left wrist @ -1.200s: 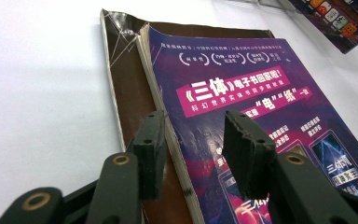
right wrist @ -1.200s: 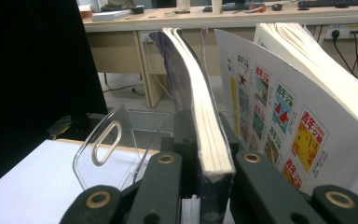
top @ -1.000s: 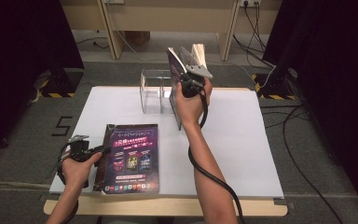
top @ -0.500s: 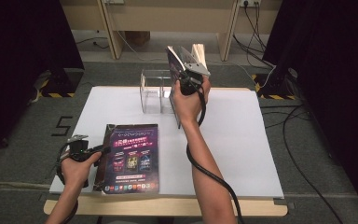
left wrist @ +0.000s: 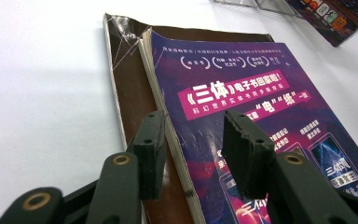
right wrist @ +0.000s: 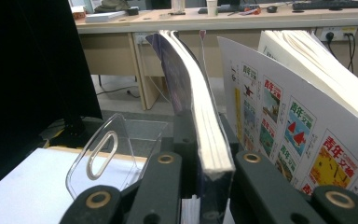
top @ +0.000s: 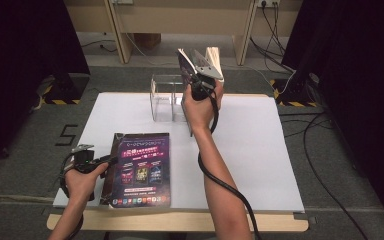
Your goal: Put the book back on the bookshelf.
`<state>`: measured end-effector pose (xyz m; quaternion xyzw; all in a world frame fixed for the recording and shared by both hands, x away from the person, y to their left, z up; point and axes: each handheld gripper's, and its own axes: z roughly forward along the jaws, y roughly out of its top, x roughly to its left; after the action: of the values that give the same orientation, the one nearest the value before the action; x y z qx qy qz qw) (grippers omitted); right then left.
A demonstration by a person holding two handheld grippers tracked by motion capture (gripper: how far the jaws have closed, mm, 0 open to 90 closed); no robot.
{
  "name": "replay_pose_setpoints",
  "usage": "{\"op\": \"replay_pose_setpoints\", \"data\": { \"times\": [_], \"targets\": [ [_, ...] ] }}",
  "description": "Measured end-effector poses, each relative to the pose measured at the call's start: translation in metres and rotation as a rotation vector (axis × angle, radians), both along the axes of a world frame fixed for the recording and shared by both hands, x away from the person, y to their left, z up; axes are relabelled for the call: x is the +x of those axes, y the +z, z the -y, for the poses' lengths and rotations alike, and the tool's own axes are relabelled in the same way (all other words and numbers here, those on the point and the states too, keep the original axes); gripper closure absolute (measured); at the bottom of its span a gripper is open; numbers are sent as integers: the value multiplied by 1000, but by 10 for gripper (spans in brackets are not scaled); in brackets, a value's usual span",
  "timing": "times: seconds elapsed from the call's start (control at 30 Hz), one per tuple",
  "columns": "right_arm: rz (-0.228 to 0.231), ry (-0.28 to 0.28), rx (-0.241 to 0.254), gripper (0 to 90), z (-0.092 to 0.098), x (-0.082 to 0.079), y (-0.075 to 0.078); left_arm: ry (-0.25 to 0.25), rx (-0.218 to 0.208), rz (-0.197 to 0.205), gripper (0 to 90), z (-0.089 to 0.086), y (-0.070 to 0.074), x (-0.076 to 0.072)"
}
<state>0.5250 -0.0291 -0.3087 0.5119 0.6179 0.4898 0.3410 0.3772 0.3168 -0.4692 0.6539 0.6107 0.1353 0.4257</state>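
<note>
A purple-covered book [top: 140,170] [left wrist: 242,93] lies flat on the white table top [top: 260,150] at the front left. My left gripper [top: 111,160] [left wrist: 198,149] is at that book's left edge, open, with its jaws either side of the page edge. My right gripper [top: 198,70] [right wrist: 204,130] is held up at the back of the table, shut on the lower edge of a second purple-covered book [top: 184,61] [right wrist: 205,121] that stands upright. Just right of it stands a white book [top: 214,60] [right wrist: 298,126] with colourful pictures on its cover.
A clear acrylic book stand [top: 165,97] [right wrist: 103,156] sits at the table's back edge, just left of and below my right gripper. Beyond the table are wooden desk legs [top: 117,30], cables [top: 280,85] and dark curtains [top: 25,55].
My right gripper has carried the upright book slightly up and away from me. The left gripper and the flat book have stayed put.
</note>
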Motion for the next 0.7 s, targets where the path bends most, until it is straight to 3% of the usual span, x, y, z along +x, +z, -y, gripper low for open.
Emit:
{"op": "replay_pose_setpoints", "data": {
  "times": [0.7],
  "targets": [
    [-2, -15, -3, 844, -6, 10, -1, -1, -1, 1, 589, -2, 1, 1]
  ]
}}
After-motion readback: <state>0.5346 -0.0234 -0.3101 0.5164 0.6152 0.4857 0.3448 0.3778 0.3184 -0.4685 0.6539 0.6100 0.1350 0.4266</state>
